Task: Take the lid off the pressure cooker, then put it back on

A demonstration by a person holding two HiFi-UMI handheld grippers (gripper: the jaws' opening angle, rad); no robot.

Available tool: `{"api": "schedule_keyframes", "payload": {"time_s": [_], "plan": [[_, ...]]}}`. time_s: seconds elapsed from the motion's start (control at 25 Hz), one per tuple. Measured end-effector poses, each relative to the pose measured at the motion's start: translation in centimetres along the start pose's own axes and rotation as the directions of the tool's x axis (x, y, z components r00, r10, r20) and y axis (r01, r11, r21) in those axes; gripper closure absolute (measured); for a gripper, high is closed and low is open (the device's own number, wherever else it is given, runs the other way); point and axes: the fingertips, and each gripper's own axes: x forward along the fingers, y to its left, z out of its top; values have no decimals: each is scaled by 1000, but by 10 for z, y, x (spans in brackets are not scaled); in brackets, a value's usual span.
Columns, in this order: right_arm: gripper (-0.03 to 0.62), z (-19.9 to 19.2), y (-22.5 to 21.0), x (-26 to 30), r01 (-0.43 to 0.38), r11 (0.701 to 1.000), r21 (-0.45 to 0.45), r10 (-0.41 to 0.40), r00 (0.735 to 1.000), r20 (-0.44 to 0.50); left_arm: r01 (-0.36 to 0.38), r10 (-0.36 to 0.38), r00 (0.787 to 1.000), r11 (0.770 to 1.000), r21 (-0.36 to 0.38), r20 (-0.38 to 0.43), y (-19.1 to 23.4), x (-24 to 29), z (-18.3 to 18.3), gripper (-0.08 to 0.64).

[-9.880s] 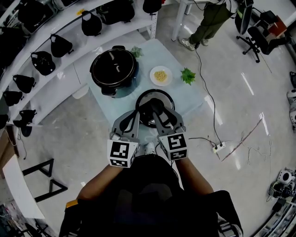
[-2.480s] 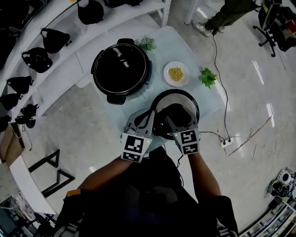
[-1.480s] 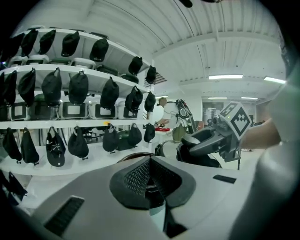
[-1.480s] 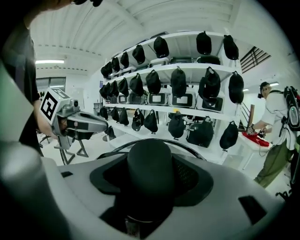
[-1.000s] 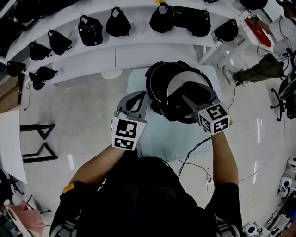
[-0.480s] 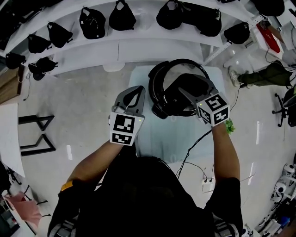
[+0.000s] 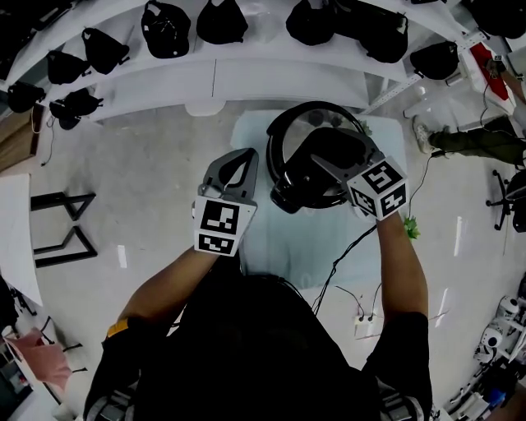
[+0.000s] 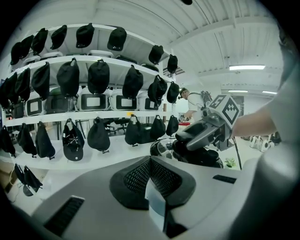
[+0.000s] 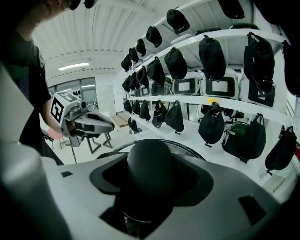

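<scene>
The black pressure cooker [image 7: 279, 187] stands on a small pale table [image 7: 271, 238]. Its glass lid [image 7: 322, 122] with a metal rim lies over the cooker's mouth, slightly tilted; whether it rests on the pot I cannot tell. My right gripper [image 7: 319, 161] is shut on the lid's black knob [image 9: 151, 166], and the lid's rim [image 9: 190, 151] curves behind it. My left gripper [image 7: 243, 156] hangs to the left of the cooker, apart from it. In the left gripper view my left gripper [image 8: 152, 161] is shut with nothing in it, and my right gripper [image 8: 206, 133] holds the lid.
White curved shelves [image 7: 246, 74] with several black caps [image 7: 164, 25] run behind the table. A small green plant [image 7: 409, 227] sits at the table's right edge. A black cable [image 7: 341, 267] trails to the floor. A person's leg [image 7: 472, 141] is at the far right.
The lid was on the table under both grippers; my right gripper alone has carried it over the cooker. My left gripper let go and stays aside. In the last half second little has moved.
</scene>
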Motion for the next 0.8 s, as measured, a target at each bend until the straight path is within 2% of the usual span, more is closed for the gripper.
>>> {"api": "schedule_keyframes", "payload": {"time_s": [0.32,0.6,0.8], "plan": [[300,-10,2,10,-57,998,-29,56,997,-45,11,-11,1000,1000,-3,-8,-3,9,-4,554],[299,-14,3,13,-102,994,-30,101,994,-32,24,-24,1000,1000,3,-4,-11,9,-5,554],[299,-15,2,13,-83,996,-12,83,996,-38,29,-29,1000,1000,3,-2,-13,9,-4,554]]}}
